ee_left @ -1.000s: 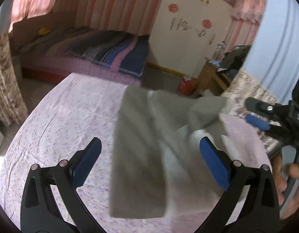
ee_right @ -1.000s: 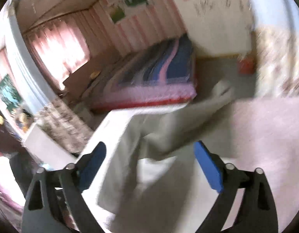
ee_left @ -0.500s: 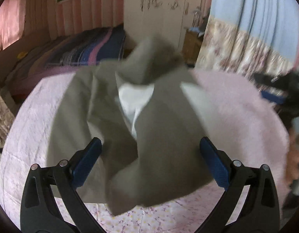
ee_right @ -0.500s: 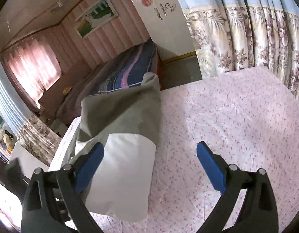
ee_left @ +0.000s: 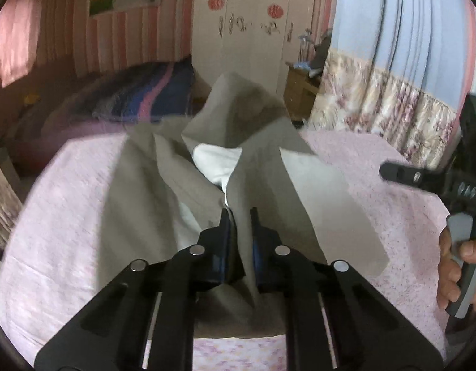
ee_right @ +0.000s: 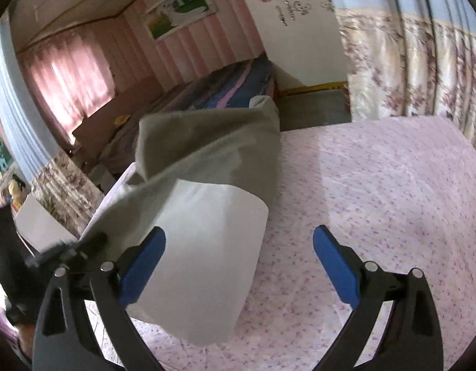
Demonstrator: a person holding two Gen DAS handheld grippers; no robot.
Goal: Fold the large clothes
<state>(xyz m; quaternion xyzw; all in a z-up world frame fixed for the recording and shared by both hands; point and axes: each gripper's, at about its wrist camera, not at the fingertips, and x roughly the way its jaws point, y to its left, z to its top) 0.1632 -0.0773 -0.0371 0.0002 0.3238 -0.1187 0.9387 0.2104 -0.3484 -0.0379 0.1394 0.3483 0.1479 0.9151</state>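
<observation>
A large grey garment [ee_left: 268, 185] with a white lining [ee_left: 216, 164] lies crumpled on the pink flowered bed sheet [ee_left: 67, 204]. My left gripper [ee_left: 238, 216] has its jaws closing, and they pinch a fold of the grey cloth near its front edge. In the right wrist view the garment [ee_right: 213, 154] is heaped at the left, with its white-lined flap [ee_right: 207, 247] hanging toward me. My right gripper [ee_right: 239, 233] stands open above the sheet [ee_right: 377, 191]; its left finger is in front of the flap and nothing is pinched. One of its fingers [ee_left: 401, 174] shows at the right edge.
A person's hand [ee_left: 451, 266] holds the right gripper's handle. Behind the sheet stand a second bed with a striped blanket [ee_left: 139, 99], a white wardrobe [ee_left: 247, 31], a wooden bedside cabinet [ee_left: 299, 92] and flowered curtains [ee_left: 377, 108]. The left gripper [ee_right: 70, 253] shows low on the left.
The left gripper's jaws went from wide open to pinched on the grey cloth. The garment settled closer on the sheet. The right gripper sank lower, still open.
</observation>
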